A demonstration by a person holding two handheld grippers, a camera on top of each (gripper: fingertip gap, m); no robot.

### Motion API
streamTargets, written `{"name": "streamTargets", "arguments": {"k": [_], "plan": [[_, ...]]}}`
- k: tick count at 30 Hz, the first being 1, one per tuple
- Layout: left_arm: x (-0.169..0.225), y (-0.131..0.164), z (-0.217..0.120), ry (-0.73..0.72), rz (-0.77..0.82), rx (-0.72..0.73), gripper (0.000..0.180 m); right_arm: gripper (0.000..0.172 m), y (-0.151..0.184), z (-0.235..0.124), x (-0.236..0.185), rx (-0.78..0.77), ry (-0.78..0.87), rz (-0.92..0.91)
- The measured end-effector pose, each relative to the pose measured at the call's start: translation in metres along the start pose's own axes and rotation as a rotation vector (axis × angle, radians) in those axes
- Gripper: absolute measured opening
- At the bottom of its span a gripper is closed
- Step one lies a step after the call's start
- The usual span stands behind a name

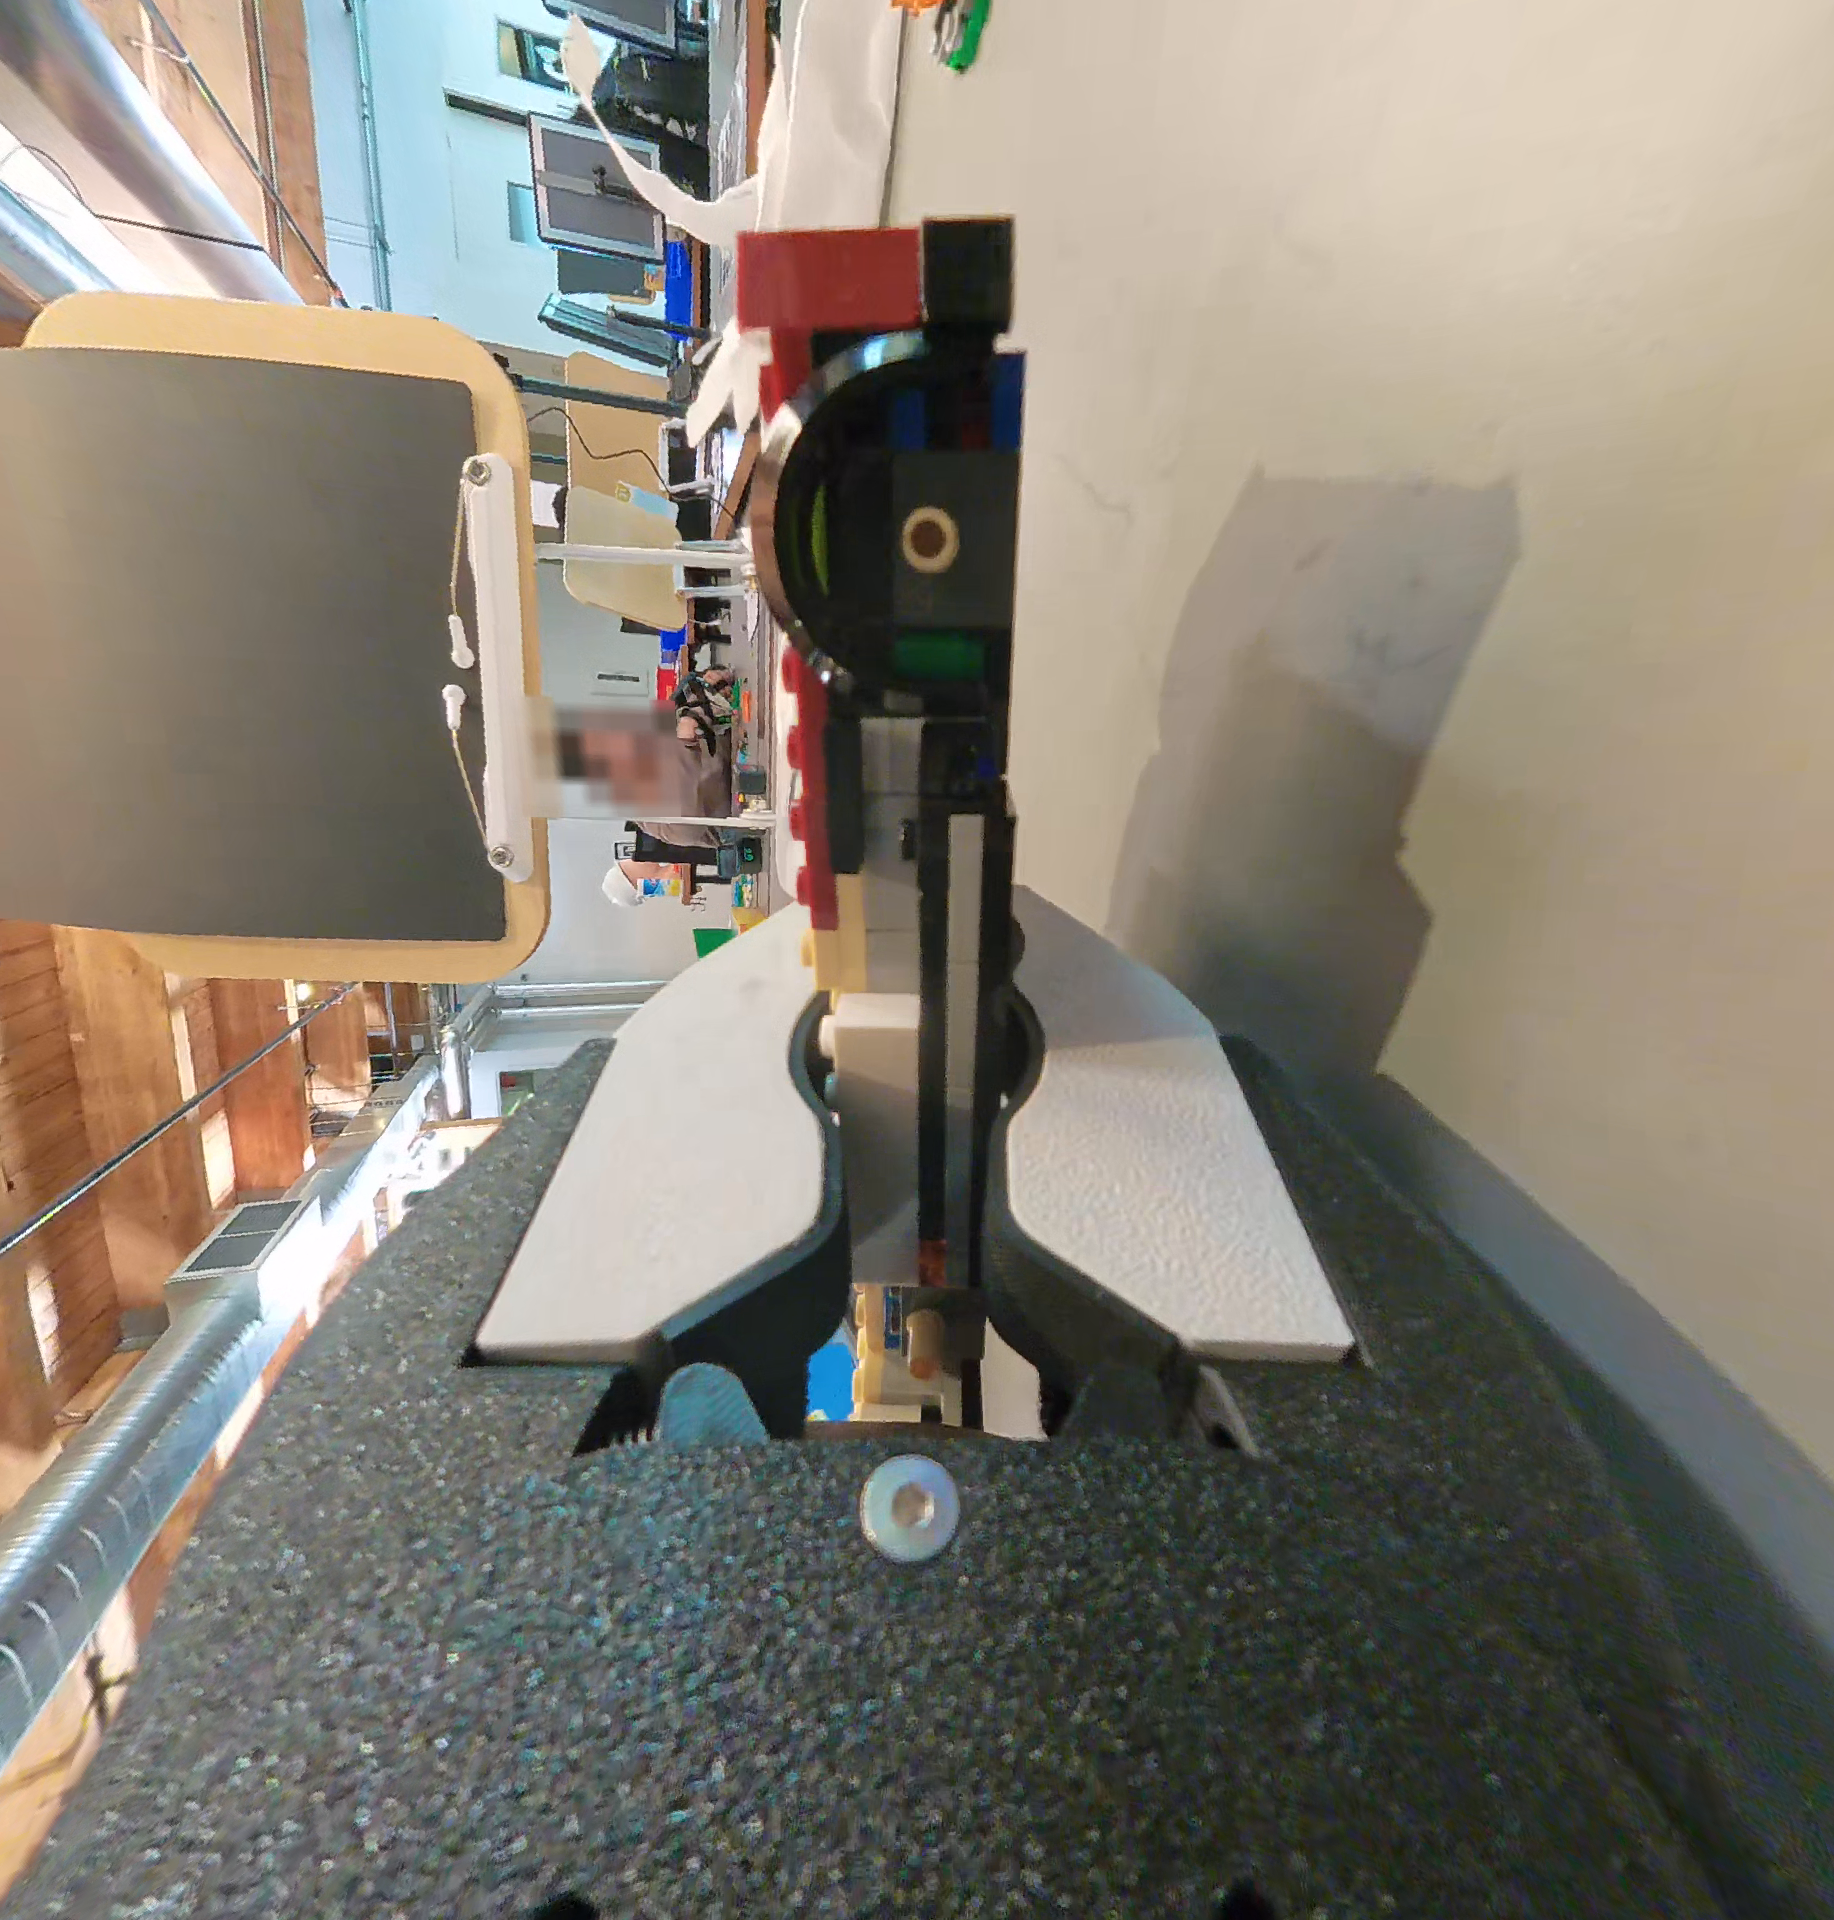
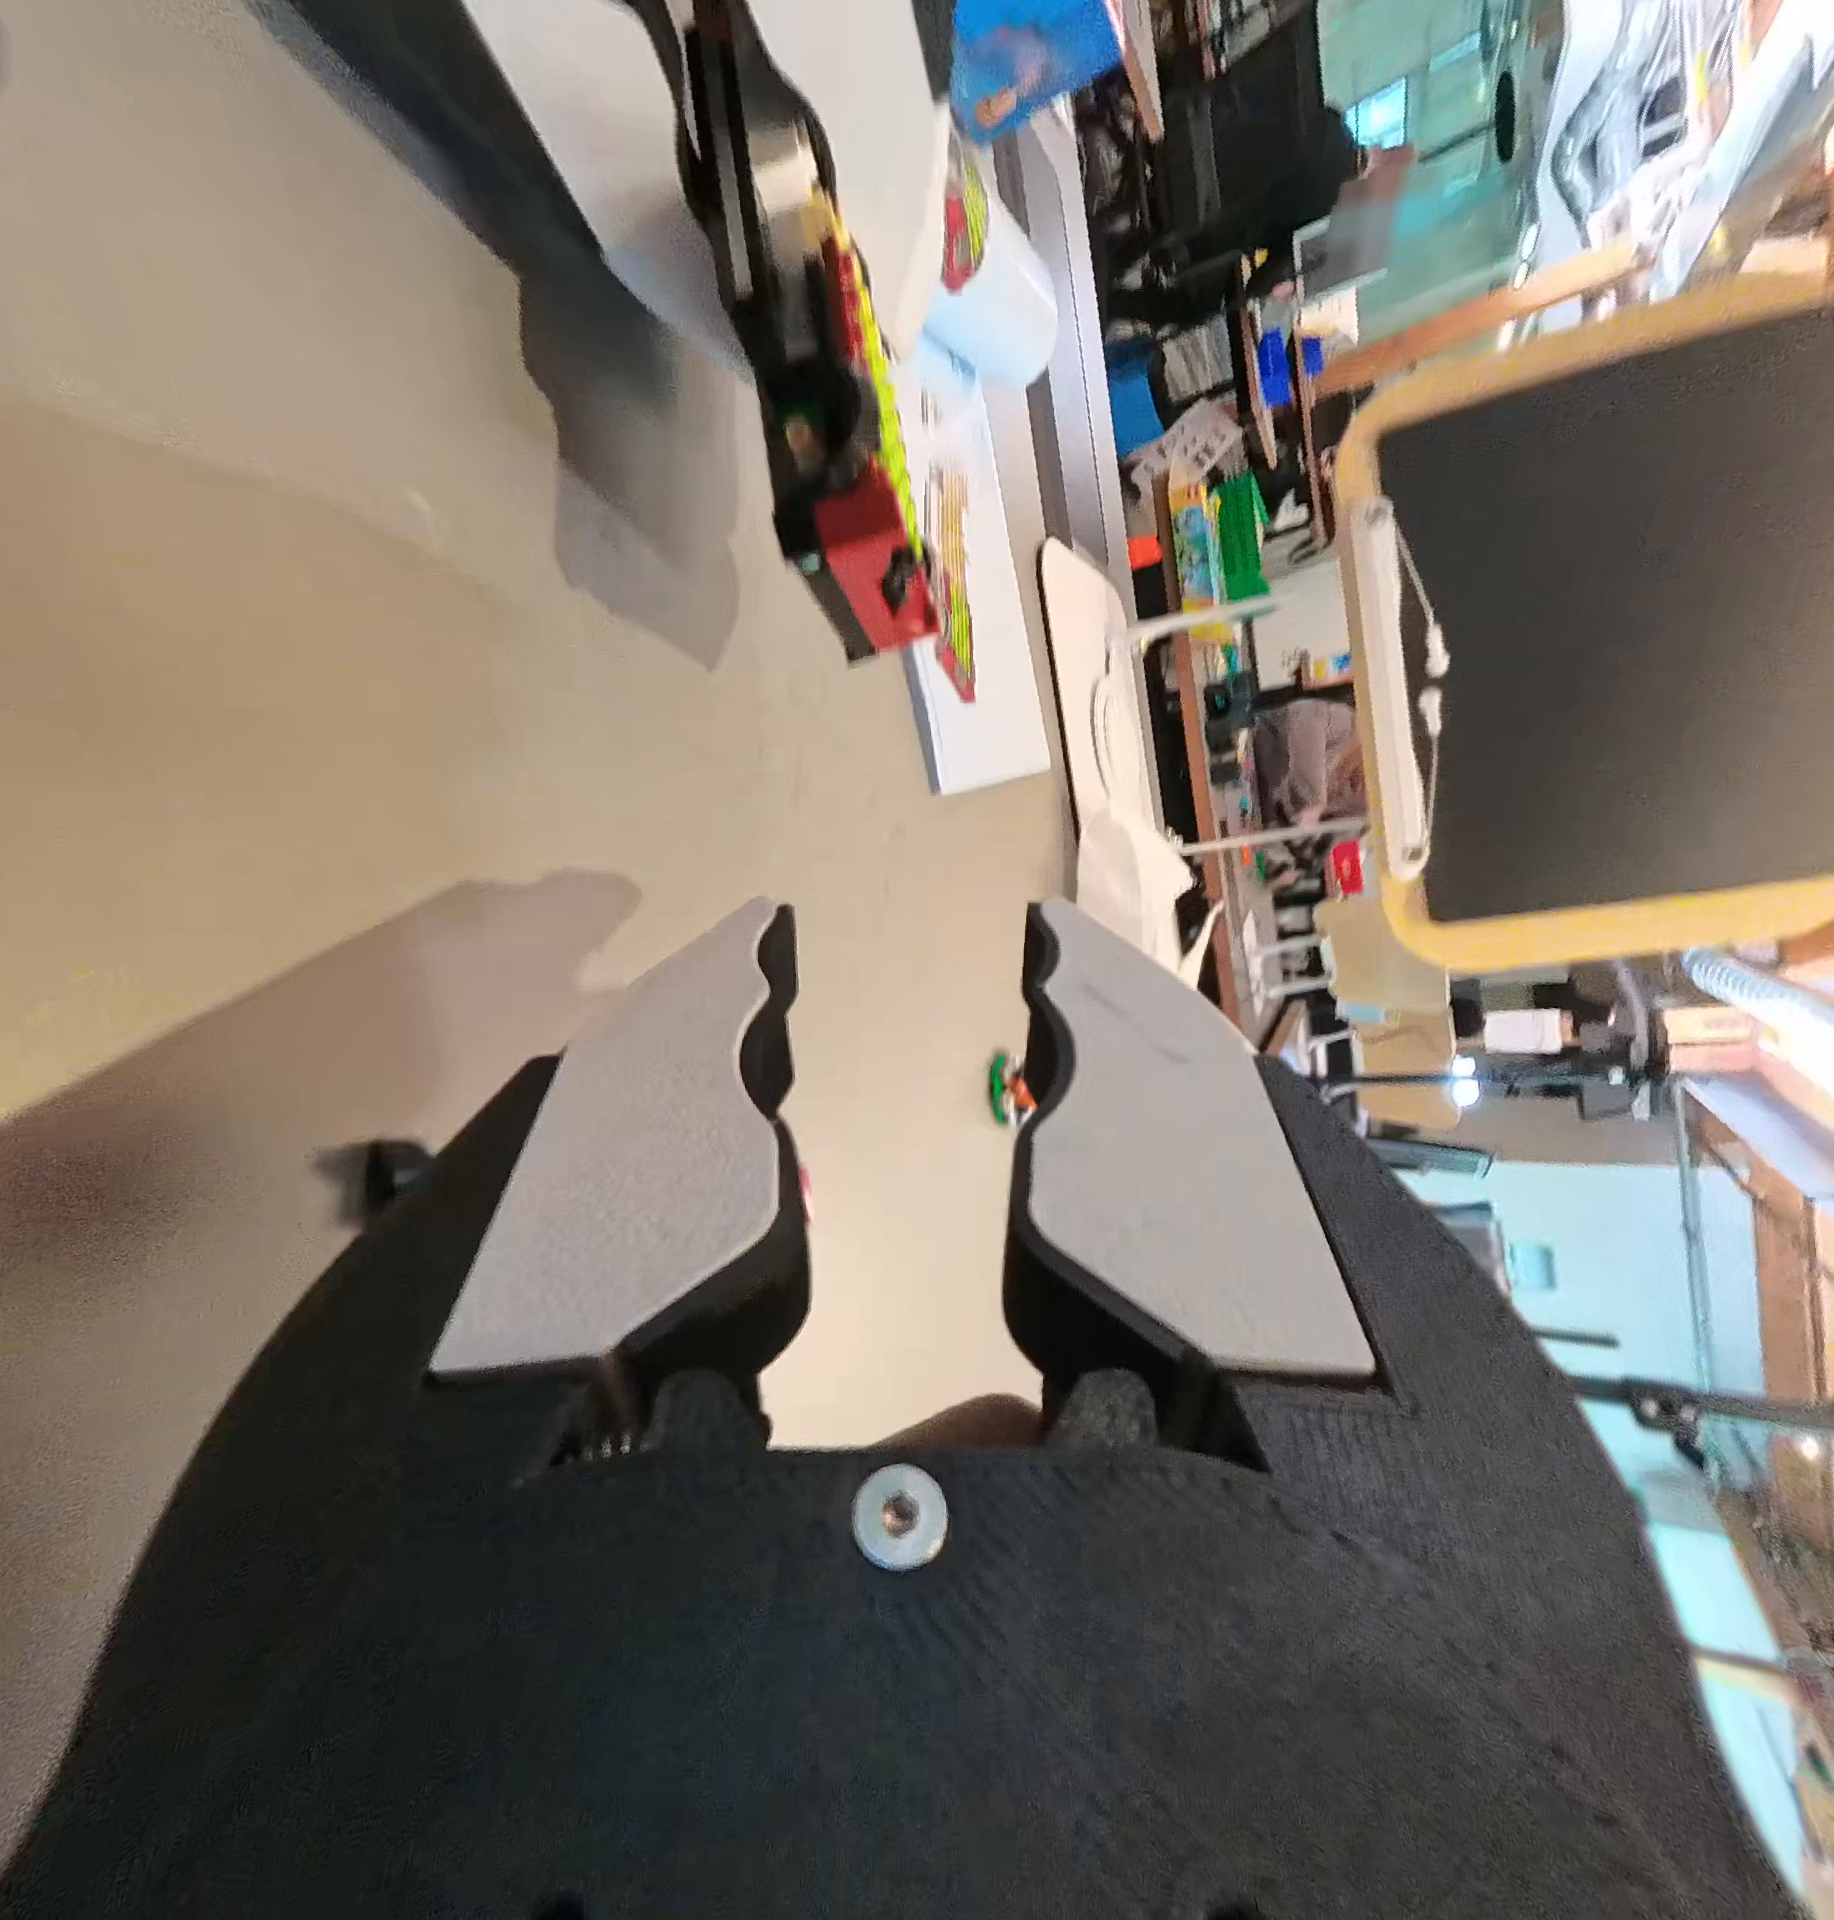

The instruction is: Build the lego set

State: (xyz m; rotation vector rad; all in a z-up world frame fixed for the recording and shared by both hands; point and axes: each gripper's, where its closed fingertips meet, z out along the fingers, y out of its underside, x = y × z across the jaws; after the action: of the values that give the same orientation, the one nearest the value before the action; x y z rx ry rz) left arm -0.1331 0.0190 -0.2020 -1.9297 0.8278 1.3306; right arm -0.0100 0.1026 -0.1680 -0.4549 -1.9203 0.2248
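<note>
Two hand-held grippers share this moment: the left gripper point(image 1: 918, 1039), at centre frame of its wrist view, has its grey fingers point(image 1: 705, 1122) closed narrowly on the white-and-black tail end of a long multicoloured toy-brick assembly point(image 1: 892, 582), which runs up the frame beside the beige tabletop point(image 1: 1412, 312). The right gripper point(image 2: 908, 997) hangs parted and empty over the same tabletop, with small green-and-orange loose pieces point(image 2: 1006, 1086) just beside its right finger. Because the hold is at one extremity, the build's red, black and round-lens section is cantilevered, so, in my judgement, a twist or knock against the table could snap bricks apart or lever the model out of the pads.
</note>
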Motion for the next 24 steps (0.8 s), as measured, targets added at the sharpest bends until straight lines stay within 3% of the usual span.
{"name": "streamTargets", "arguments": {"k": [6,11,16,21,24], "plan": [[-0.003,-0.014,-0.002,-0.030,0.018,0.109,0.025,0.036,0.048,-0.036,-0.007,-0.108,-0.066,0.147],[-0.008,-0.048,-0.016,-0.119,0.114,0.321,0.025,0.037,0.055,-0.048,-0.016,-0.055,-0.081,0.215],[-0.010,-0.077,-0.039,-0.222,0.205,0.544,0.025,0.037,0.036,-0.045,-0.030,0.078,-0.178,0.188],[-0.016,-0.094,-0.049,-0.308,0.242,0.631,0.025,0.038,-0.001,-0.043,-0.035,0.286,-0.337,0.205],[-0.018,-0.100,-0.053,-0.317,0.212,0.668,0.025,0.043,-0.021,-0.040,-0.026,0.423,-0.296,0.082]]}}
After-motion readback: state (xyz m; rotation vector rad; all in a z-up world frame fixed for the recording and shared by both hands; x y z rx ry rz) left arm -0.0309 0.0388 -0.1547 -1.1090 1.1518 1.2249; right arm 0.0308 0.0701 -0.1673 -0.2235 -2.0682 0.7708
